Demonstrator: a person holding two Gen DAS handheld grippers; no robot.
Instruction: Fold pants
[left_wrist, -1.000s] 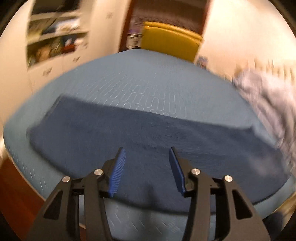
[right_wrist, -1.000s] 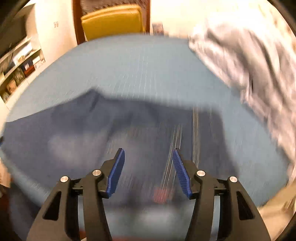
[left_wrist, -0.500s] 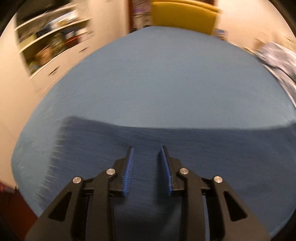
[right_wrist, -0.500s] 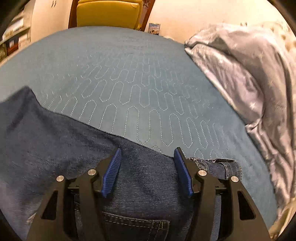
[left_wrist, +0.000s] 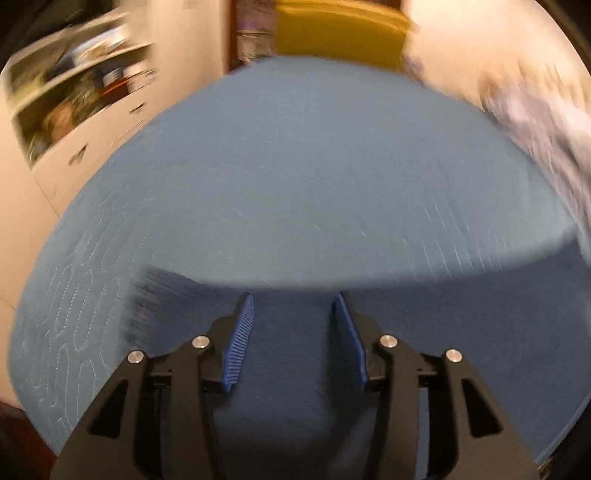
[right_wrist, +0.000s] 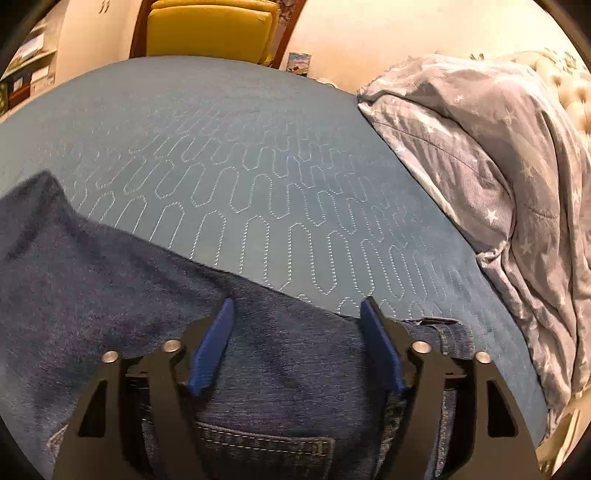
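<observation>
Dark blue jeans (right_wrist: 110, 288) lie flat across a blue quilted bedspread (right_wrist: 258, 155). In the right wrist view the waist end with a stitched back pocket (right_wrist: 266, 446) and a belt loop (right_wrist: 447, 332) sits under my right gripper (right_wrist: 297, 301). Its jaws are opening wide just above the denim, and the pads press on nothing. In the blurred left wrist view my left gripper (left_wrist: 293, 299) hovers over the jeans (left_wrist: 295, 369) near the leg end (left_wrist: 147, 295). Its jaws are opening too, with denim below them and nothing pinched.
A rumpled grey star-print duvet (right_wrist: 498, 166) is heaped along the bed's right side. A yellow chair (right_wrist: 210, 29) stands beyond the far edge. White shelves with drawers (left_wrist: 74, 110) line the wall on the left. Bare bedspread stretches beyond the jeans.
The left gripper slid left along the jeans towards the leg end; its jaws narrowed, then widened again. The right gripper came down onto the waist end and its jaws spread wider.
</observation>
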